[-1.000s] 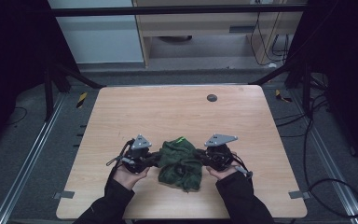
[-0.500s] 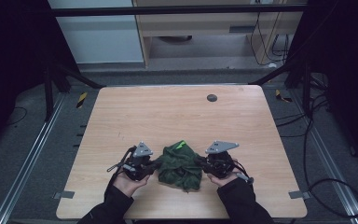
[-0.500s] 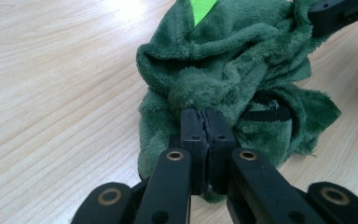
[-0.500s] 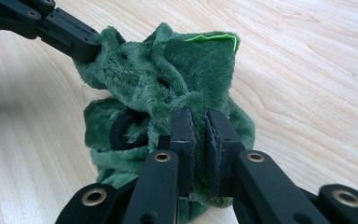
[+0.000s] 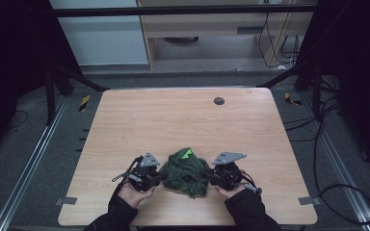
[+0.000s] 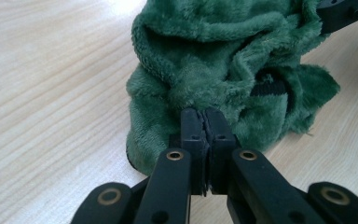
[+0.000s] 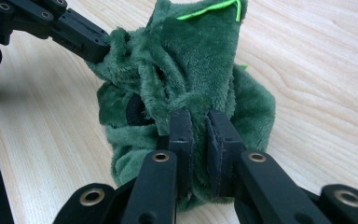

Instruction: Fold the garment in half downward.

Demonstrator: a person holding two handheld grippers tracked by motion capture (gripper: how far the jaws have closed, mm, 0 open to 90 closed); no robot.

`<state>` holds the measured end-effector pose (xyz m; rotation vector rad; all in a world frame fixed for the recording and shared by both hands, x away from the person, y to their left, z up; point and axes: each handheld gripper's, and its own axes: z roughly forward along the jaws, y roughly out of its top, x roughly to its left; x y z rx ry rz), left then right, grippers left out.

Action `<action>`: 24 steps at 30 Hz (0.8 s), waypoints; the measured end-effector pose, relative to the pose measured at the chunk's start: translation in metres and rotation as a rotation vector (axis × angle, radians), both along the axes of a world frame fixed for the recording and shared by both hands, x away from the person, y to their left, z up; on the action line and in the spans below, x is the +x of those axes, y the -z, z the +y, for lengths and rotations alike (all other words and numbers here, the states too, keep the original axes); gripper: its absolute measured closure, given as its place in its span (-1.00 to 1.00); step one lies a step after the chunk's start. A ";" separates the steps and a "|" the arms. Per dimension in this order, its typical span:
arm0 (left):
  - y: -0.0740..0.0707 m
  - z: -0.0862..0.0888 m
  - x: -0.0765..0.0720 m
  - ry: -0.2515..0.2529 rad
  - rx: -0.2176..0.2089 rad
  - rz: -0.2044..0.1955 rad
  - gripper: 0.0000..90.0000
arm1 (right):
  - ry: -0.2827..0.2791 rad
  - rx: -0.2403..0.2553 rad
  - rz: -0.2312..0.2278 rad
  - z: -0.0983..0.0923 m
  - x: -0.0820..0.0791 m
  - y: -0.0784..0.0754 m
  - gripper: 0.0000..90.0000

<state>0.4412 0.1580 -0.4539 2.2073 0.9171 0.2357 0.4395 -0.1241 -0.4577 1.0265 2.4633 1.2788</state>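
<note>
A crumpled dark green plush cloth lies near the table's front edge, between my two grippers. It has a bright green thread loop on top. My left gripper is at the cloth's left side. In the left gripper view its jaws are pressed together on a fold of the cloth. My right gripper is at the cloth's right side. Its jaws pinch a thicker fold of the cloth, with pile bulging between the pads. The left gripper's tip bites the far side.
The light wooden table stretches bare beyond the cloth, with a small dark round spot at the back. Its front edge is close under my hands. Metal frame rails and cables run along both sides on the floor.
Both hands and the cloth have shifted a little toward the near edge of the table. The cloth stays gripped on both sides and looks more bunched.
</note>
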 end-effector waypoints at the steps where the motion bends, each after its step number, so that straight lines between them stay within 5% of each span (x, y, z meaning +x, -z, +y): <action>1: 0.001 0.000 -0.001 0.003 0.001 0.006 0.96 | -0.001 -0.003 0.002 0.000 0.000 0.001 0.81; 24: 0.013 -0.003 -0.009 0.026 0.031 0.047 0.96 | -0.019 -0.026 0.058 0.002 -0.006 0.018 0.78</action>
